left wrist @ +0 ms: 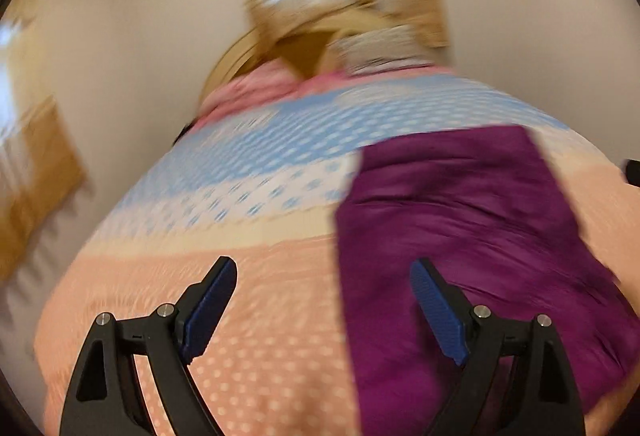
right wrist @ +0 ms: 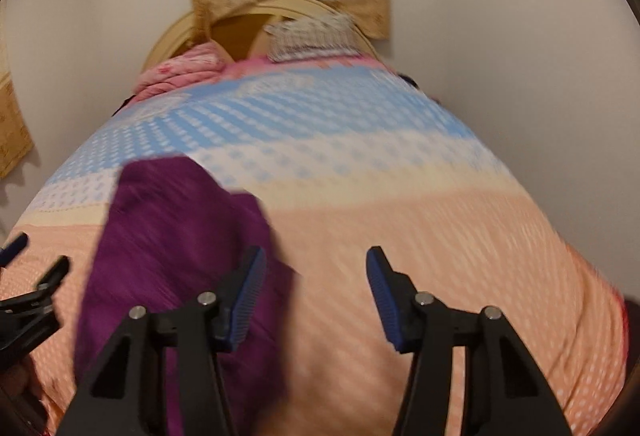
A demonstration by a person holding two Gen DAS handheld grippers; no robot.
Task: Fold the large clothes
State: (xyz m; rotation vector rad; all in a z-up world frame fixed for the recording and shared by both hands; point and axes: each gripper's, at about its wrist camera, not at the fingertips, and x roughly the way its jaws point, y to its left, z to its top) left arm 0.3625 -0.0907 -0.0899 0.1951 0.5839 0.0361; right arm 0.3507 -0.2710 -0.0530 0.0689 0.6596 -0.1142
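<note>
Overhead, both my grippers hang above the bed with nothing between their fingers: my left gripper point(left wrist: 322, 276) spread wide, my right gripper point(right wrist: 316, 268) likewise spread. Between them the purple garment point(left wrist: 460, 228) lies in a folded slab on the peach-and-blue dotted bedspread point(right wrist: 420, 196), with pink bedding point(right wrist: 180, 72) bunched at the blurred headboard point(right wrist: 176, 32).
</note>
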